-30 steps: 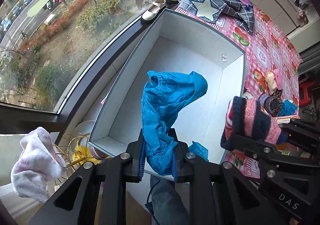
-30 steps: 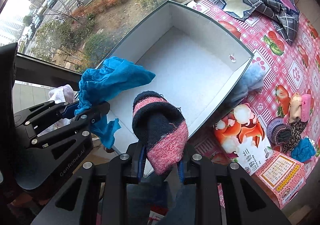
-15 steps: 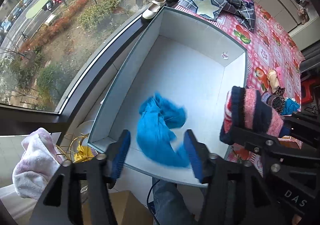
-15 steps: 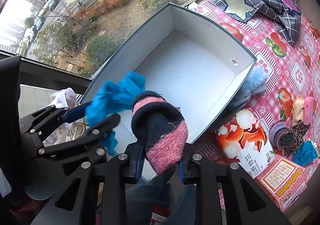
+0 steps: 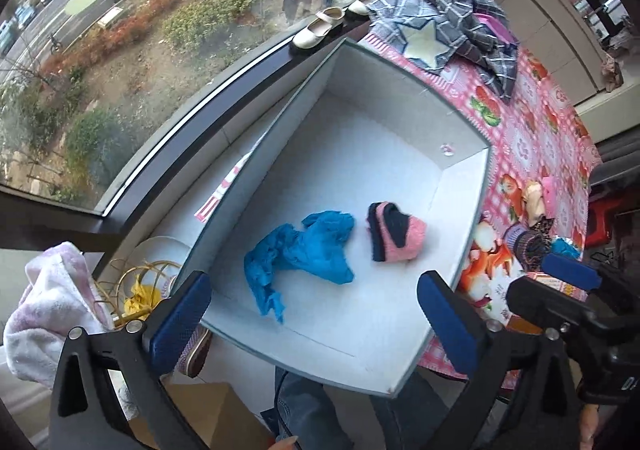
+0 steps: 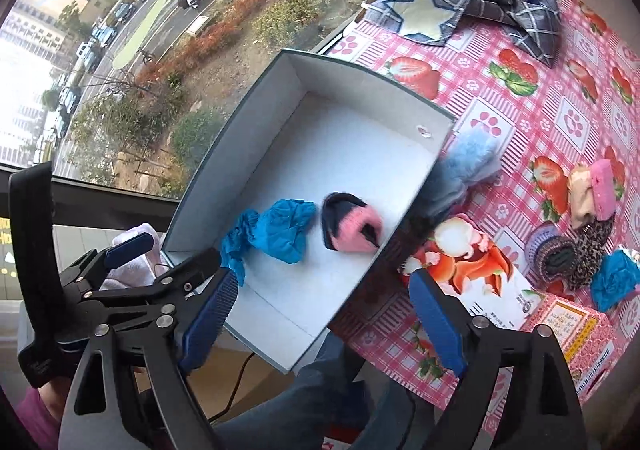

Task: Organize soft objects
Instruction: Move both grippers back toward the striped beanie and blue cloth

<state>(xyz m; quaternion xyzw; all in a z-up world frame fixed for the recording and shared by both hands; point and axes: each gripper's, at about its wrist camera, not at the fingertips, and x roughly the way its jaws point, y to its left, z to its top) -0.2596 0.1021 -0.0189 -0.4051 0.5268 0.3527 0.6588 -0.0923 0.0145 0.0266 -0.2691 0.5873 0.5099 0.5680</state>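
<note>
A crumpled blue cloth and a pink-and-navy sock lie side by side on the floor of the white open box. My left gripper is open and empty above the box's near end; it also shows in the right wrist view. My right gripper is open and empty above the box's near right corner. More soft items lie on the pink tablecloth to the right, with a pale blue fluffy piece against the box.
A plaid garment with a star lies at the far end of the strawberry tablecloth. Printed cartons stand right of the box. Shoes sit on the window sill. A white towel and a wire basket are at the left.
Both grippers opened and pulled back. The blue cloth dropped from the left gripper and the sock from the right gripper; both now lie in the box.
</note>
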